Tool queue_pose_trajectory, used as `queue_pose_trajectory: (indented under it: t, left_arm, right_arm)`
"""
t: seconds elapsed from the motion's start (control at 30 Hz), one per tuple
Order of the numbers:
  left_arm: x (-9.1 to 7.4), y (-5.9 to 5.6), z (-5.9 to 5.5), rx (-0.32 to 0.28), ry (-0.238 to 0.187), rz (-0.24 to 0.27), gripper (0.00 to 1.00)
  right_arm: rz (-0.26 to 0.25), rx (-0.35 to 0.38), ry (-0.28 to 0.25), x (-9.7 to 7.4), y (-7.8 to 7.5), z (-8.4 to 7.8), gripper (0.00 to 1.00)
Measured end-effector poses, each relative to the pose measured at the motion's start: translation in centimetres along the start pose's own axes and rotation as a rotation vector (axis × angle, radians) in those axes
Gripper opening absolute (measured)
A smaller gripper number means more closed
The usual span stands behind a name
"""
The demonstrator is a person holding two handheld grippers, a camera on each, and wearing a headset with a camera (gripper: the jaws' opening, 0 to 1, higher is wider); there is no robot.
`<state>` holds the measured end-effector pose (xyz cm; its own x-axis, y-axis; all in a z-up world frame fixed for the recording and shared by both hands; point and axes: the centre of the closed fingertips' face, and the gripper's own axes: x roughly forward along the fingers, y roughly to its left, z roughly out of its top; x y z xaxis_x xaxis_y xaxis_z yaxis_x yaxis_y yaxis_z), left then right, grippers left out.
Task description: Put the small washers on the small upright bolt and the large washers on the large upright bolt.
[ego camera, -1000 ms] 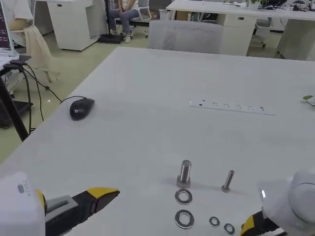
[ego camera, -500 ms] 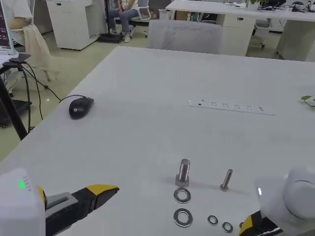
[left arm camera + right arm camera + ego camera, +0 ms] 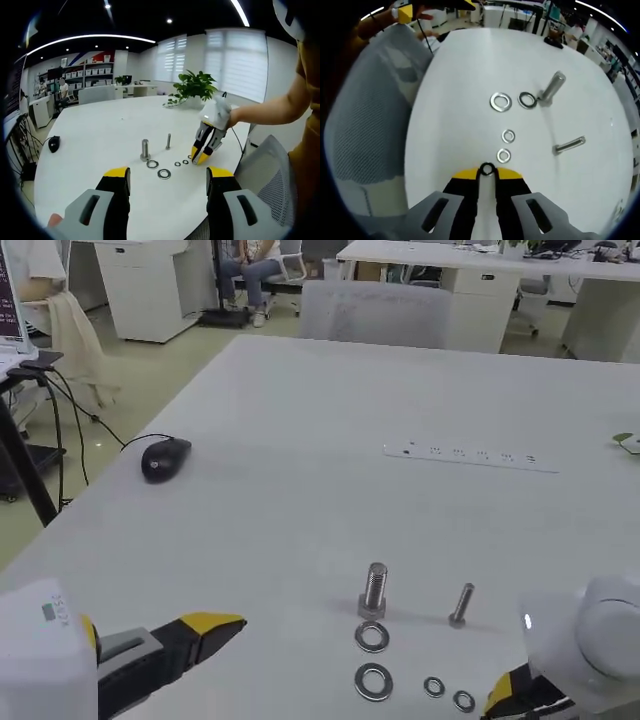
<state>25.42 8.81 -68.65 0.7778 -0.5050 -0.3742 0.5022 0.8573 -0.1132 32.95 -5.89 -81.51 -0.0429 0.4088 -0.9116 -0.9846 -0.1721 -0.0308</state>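
Observation:
The large bolt (image 3: 376,590) and the small bolt (image 3: 462,606) stand upright on the white table (image 3: 300,500). In front of the large bolt lie two large washers (image 3: 372,638) (image 3: 374,681). Two small washers (image 3: 434,686) (image 3: 463,701) lie to their right. My right gripper (image 3: 487,172) is low at the table beside them, shut on a third small washer (image 3: 487,169) at its yellow tips. The loose small washers (image 3: 503,155) lie just ahead of it. My left gripper (image 3: 168,176) is open with nothing between its jaws, well short of the washers (image 3: 164,173).
A black mouse (image 3: 165,457) lies at the left of the table. A white power strip (image 3: 470,457) sits beyond the bolts. A grey chair (image 3: 375,315) stands at the far edge. The table's near edge is close under both grippers.
The right gripper has edged slightly left towards the small washers. Bolts, washers and the left gripper keep their places.

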Motion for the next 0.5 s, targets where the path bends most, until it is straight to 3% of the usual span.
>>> queue_pose_trajectory:
  t: [0.33,0.5]
  left_arm:
    - [0.1,0.1,0.0,0.005,0.002,-0.006,0.61]
    - [0.3,0.1,0.1,0.005,0.002,-0.012,0.61]
  right_arm:
    - [-0.027,-0.011,-0.013,-1.8,-1.0,1.0,0.12]
    - [-0.054,-0.013,-0.013,-3.2,-2.4,1.4,0.12]
